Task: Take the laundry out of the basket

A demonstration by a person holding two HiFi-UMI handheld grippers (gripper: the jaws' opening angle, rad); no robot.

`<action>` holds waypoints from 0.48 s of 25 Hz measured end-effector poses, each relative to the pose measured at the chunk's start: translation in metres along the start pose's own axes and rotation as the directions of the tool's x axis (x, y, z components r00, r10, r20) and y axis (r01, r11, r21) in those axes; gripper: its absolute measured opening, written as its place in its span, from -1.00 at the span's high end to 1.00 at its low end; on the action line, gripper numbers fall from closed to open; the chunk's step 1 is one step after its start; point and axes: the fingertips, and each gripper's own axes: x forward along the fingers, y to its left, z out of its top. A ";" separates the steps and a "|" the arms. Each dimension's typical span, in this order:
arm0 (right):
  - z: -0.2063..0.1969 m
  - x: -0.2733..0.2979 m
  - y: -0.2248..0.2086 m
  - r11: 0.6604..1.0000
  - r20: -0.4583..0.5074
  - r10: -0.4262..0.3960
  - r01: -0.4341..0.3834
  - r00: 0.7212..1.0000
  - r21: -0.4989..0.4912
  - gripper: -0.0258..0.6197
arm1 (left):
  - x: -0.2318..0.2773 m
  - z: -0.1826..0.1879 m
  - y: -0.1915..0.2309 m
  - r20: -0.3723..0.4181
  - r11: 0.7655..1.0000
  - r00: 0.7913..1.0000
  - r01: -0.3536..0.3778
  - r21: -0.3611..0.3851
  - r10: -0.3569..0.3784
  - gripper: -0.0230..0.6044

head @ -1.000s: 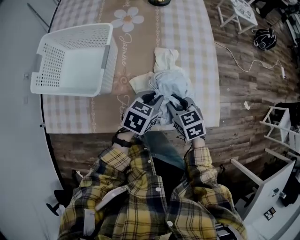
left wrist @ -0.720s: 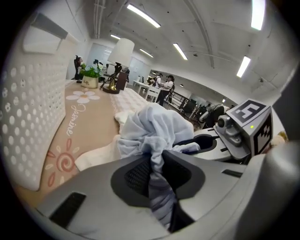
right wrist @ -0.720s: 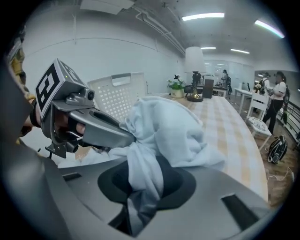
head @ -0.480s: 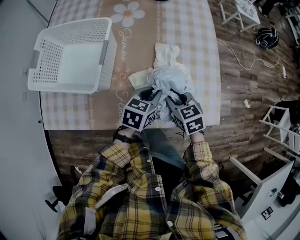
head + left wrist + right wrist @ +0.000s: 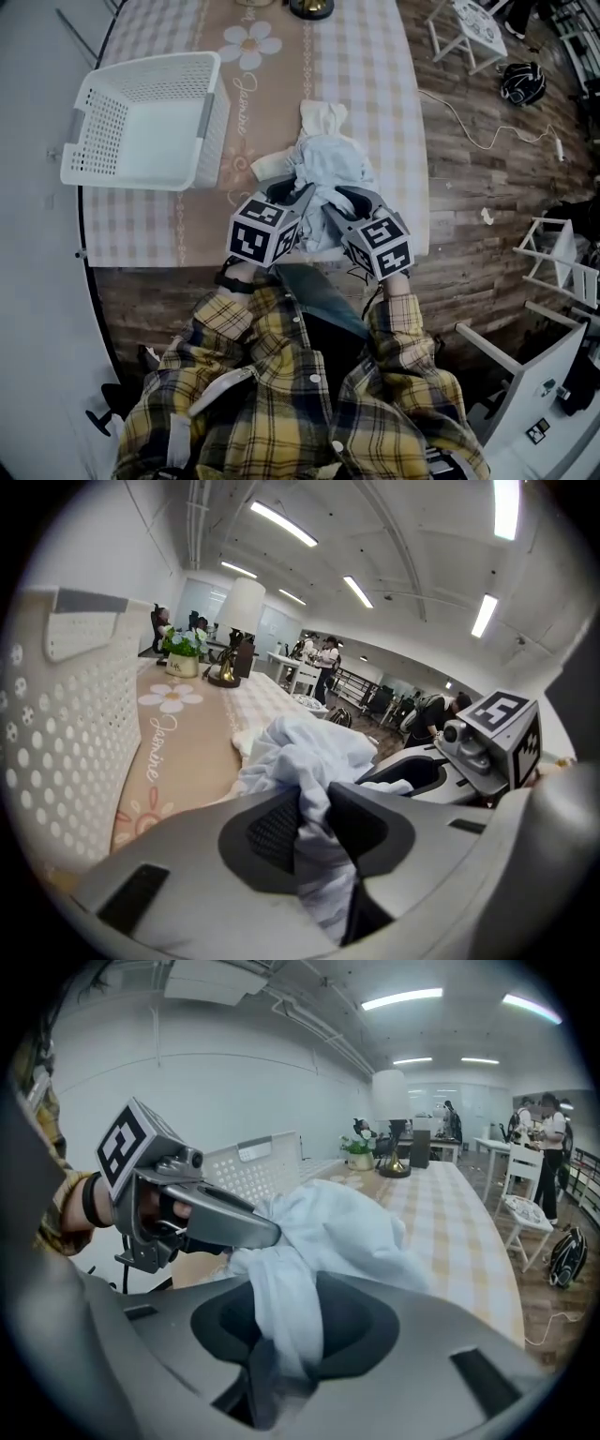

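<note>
Pale blue fabric fills both grips. My left gripper (image 5: 314,822) and right gripper (image 5: 281,1321) each pinch a fold of the pale blue garment (image 5: 330,161), though both pairs of jaws have just been easing wider with the cloth between them. The garment sits bunched at the near edge of the table (image 5: 370,66), straight ahead of the fingers, trailing away toward a cream cloth (image 5: 321,117). Off left, nearer the left gripper, the white laundry basket (image 5: 211,122) looks empty.
</note>
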 end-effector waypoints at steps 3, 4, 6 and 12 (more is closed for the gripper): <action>0.013 -0.017 0.005 1.000 0.020 0.027 -0.027 0.999 -0.014 0.38 | -0.014 0.019 -0.004 0.049 1.000 0.999 0.002 0.012 -0.002 0.48; 0.016 -0.023 0.008 0.999 0.019 0.036 -0.036 0.999 -0.026 0.37 | -0.020 0.026 -0.006 0.063 1.000 0.998 -0.002 0.027 0.001 0.48; 0.022 -0.036 0.012 0.997 0.020 0.055 -0.054 0.998 -0.049 0.35 | -0.033 0.039 -0.010 0.095 0.997 0.995 -0.021 0.068 0.014 0.48; 0.070 -0.085 0.014 0.998 0.210 0.061 -0.059 0.976 -0.014 0.34 | -0.078 0.091 -0.027 0.249 0.989 0.968 -0.054 0.137 0.018 0.48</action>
